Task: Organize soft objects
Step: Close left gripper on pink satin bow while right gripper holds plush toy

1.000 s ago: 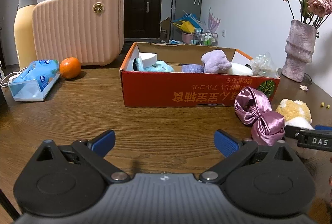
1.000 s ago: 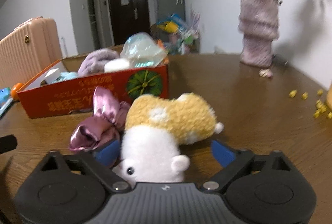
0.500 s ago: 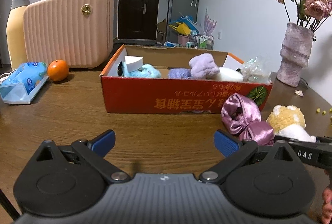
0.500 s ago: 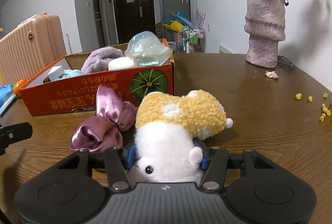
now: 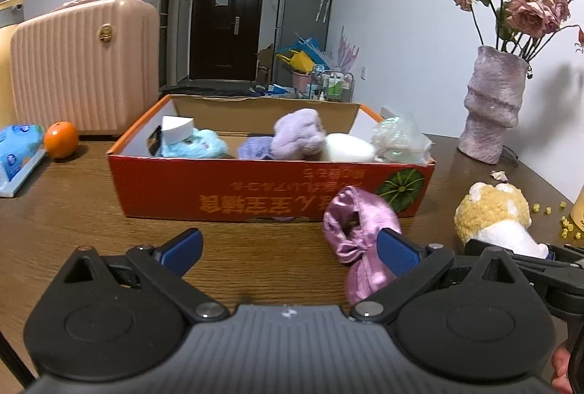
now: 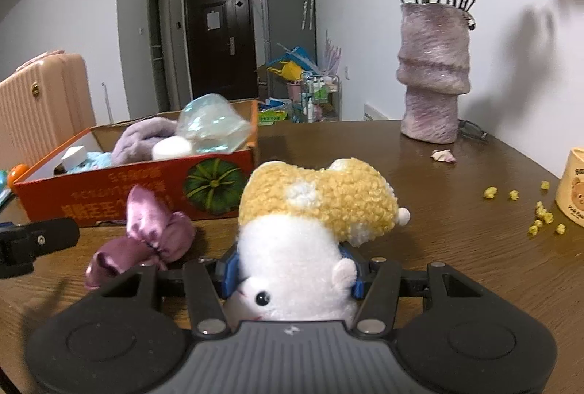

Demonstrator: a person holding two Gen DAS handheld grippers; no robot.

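Several softs boxed (image 5: 255, 189), plush (image 6: 310, 222) pinched in right gripper (image 6: 292, 271), bow (image 5: 356, 230) left, left gripper (image 5: 288, 248) spread.

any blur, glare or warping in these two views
Left wrist view: fisheye bends the walls, and the pink satin bow and purple plush look smeared. Right wrist view: dark vignette corners, soft flower shadows on the wall beside the vase, and the hamster plush is sharp.
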